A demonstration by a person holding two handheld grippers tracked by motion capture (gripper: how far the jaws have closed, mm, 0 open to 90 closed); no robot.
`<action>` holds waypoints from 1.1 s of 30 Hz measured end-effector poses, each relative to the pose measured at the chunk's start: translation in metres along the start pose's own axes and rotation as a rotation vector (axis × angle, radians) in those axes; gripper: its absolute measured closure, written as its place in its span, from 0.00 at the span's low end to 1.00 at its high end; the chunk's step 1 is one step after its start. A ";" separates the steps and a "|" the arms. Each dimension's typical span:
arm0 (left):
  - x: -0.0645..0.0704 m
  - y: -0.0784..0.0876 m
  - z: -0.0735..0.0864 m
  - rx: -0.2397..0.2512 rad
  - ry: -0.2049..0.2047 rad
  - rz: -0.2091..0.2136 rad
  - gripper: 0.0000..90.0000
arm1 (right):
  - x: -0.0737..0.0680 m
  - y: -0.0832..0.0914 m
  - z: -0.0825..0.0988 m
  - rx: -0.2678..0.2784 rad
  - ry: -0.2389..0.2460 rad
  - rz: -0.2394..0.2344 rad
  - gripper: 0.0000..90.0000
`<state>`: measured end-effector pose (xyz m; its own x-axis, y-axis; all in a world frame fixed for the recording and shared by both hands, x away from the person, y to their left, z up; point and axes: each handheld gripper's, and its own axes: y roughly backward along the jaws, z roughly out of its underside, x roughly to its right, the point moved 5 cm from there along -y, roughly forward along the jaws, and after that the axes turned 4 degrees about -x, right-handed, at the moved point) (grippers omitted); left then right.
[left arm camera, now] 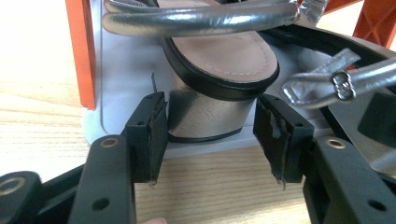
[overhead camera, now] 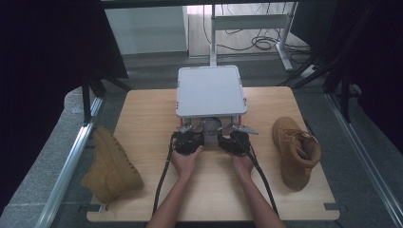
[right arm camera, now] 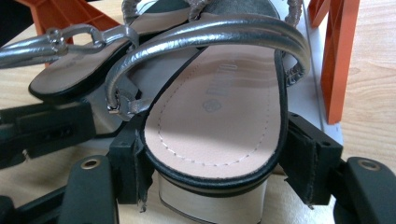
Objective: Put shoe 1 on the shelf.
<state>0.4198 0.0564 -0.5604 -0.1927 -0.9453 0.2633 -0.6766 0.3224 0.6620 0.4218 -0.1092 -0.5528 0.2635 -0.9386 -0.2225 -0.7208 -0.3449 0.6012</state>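
Silver strappy sandals with block heels sit side by side under a grey shelf rack (overhead camera: 211, 90) with orange legs, at twelve o'clock from the person's hands on the wooden counter (overhead camera: 214, 190). At nine o'clock on the counter lies a tan suede boot (overhead camera: 110, 166), untouched and partly over the edge. The left tool (left arm camera: 210, 135) is spread wide, its pads on either side of the left sandal's heel (left arm camera: 208, 116) with gaps showing, so it has hold of nothing yet. The right tool (right arm camera: 212, 158) also brackets the right sandal (right arm camera: 219, 112) at the heel end; its pads look very close to the sole's black edge, perhaps touching on the left side, but I cannot tell whether it grips. At three o'clock a second tan boot (overhead camera: 297, 152) lies on its side. Judging from this, the work is at its start: both sandals remain under the rack, the grasps are lined up but not clearly closed, and pulling them out is still to do. Each sandal has a pale pink insole, a metallic strap arching over it, and a small buckle (left arm camera: 343, 84).
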 end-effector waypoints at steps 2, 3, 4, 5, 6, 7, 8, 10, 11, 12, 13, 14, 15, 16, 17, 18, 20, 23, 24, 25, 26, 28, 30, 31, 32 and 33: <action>0.000 0.000 0.000 0.001 0.000 -0.001 0.50 | 0.000 -0.002 -0.001 0.005 -0.004 0.001 0.37; 0.000 0.000 0.000 0.001 0.000 0.000 0.50 | 0.000 -0.003 -0.001 0.007 -0.005 0.002 0.37; 0.000 0.000 0.000 0.001 0.000 0.000 0.50 | 0.000 -0.004 -0.002 0.009 -0.006 0.002 0.37; 0.000 0.000 0.000 0.001 0.000 0.000 0.50 | 0.000 -0.004 -0.002 0.009 -0.009 0.004 0.37; 0.000 0.000 0.000 0.001 0.001 0.000 0.50 | 0.000 -0.005 -0.003 0.012 -0.011 0.006 0.37; 0.000 0.000 0.000 0.001 0.001 0.000 0.50 | 0.000 -0.006 -0.004 0.014 -0.014 0.008 0.37; 0.001 0.000 0.000 0.001 0.002 0.001 0.50 | 0.000 -0.008 -0.005 0.022 -0.019 0.007 0.37; 0.001 0.000 0.000 0.002 0.003 0.001 0.50 | 0.000 -0.011 -0.005 0.024 -0.034 0.007 0.37; 0.001 0.000 0.000 0.002 0.003 0.000 0.50 | 0.000 -0.013 -0.006 0.029 -0.033 0.011 0.37; 0.001 0.000 0.000 0.002 0.003 0.000 0.50 | 0.000 -0.015 -0.006 0.035 -0.025 0.017 0.37; 0.001 0.000 0.000 0.002 0.004 0.002 0.50 | -0.001 -0.016 -0.006 0.037 -0.033 0.017 0.37; 0.001 0.000 0.000 0.002 0.004 0.002 0.50 | -0.002 -0.017 -0.007 0.041 -0.029 0.026 0.37; 0.001 0.000 0.000 0.002 0.004 0.002 0.50 | -0.002 -0.019 -0.006 0.042 -0.029 0.032 0.37; 0.001 0.000 0.000 0.002 0.004 0.002 0.50 | -0.002 -0.021 -0.007 0.053 -0.016 0.040 0.37; 0.001 0.000 0.000 0.002 0.004 0.003 0.50 | -0.003 -0.022 -0.007 0.051 -0.017 0.044 0.37; 0.001 0.000 0.000 0.002 0.005 0.003 0.50 | -0.003 -0.024 -0.007 0.055 -0.008 0.051 0.37; 0.001 0.000 0.000 0.003 0.005 0.004 0.50 | -0.004 -0.026 -0.008 0.063 -0.012 0.061 0.37; 0.001 0.000 0.000 0.001 0.006 0.006 0.50 | -0.004 -0.029 -0.009 0.071 -0.001 0.076 0.37; 0.001 0.000 0.000 0.000 0.007 0.008 0.50 | -0.005 -0.030 -0.009 0.068 0.005 0.080 0.37; 0.001 0.000 0.000 0.000 0.009 0.010 0.50 | -0.004 -0.030 -0.009 0.064 0.020 0.089 0.37; 0.001 0.000 0.000 -0.001 0.009 0.011 0.50 | -0.005 -0.031 -0.009 0.062 0.028 0.094 0.37; 0.001 0.000 0.000 -0.001 0.008 0.011 0.50 | -0.006 -0.031 -0.008 0.064 0.040 0.104 0.37; 0.001 0.000 0.000 0.001 0.006 0.009 0.50 | -0.007 -0.032 -0.007 0.062 0.054 0.112 0.37; 0.001 0.000 0.000 0.001 0.005 0.008 0.50 | -0.007 -0.032 -0.007 0.061 0.059 0.113 0.37; 0.001 0.000 0.001 -0.001 0.003 0.009 0.50 | -0.006 -0.032 -0.007 0.057 0.059 0.112 0.36; 0.001 0.000 0.000 0.002 0.004 0.010 0.50 | -0.006 -0.031 -0.007 0.053 0.058 0.111 0.36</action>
<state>0.4191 0.0555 -0.5601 -0.1965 -0.9417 0.2732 -0.6762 0.3319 0.6578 0.4476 -0.0933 -0.5646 0.2162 -0.9700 -0.1112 -0.7797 -0.2400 0.5783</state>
